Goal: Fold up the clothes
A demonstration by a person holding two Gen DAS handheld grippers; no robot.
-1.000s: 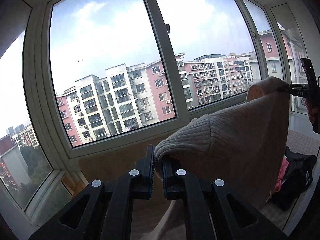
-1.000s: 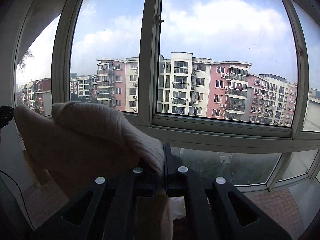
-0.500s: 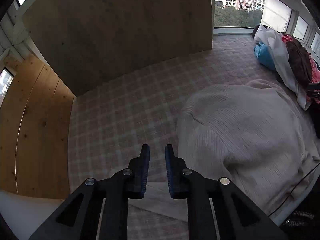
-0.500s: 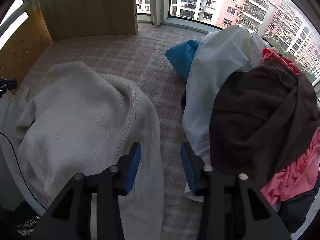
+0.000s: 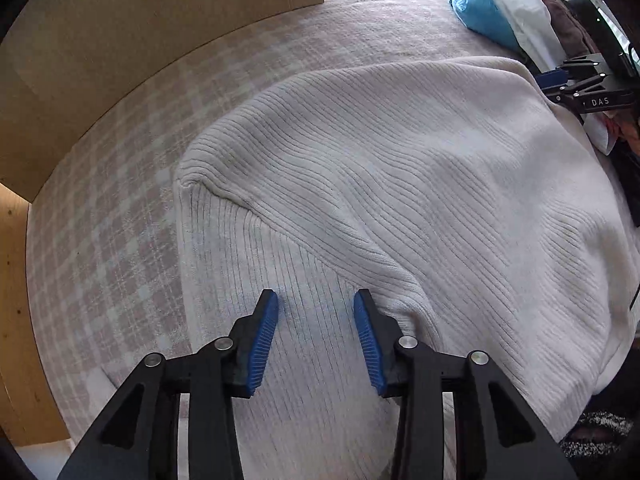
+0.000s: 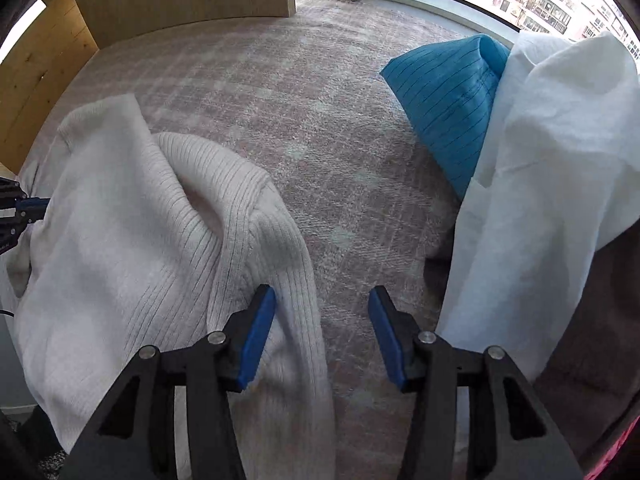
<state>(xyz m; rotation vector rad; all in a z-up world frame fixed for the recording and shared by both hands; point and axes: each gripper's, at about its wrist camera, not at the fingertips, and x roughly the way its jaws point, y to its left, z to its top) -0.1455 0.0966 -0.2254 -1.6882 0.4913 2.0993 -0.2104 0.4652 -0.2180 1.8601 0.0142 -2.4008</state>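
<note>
Left wrist view shows the left tool (image 5: 316, 330) released above the sweater (image 5: 400, 184), which lies rumpled on the checked bed (image 5: 120, 208). The right tool (image 6: 322, 330) is released too, so an off-centre pinch on the sleeve (image 6: 296, 304) may grab one layer only and fold it crooked.

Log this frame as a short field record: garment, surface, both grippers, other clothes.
garment: cream ribbed sweater, laid out rumpled, unfolded
surface: plaid-covered surface
left gripper: open, empty, over the sweater's left part
right gripper: open, empty, at the sweater's right sleeve edge
other clothes: pile to the right, blue striped garment under a white garment, darker items behind
fold progress: none visible
</note>
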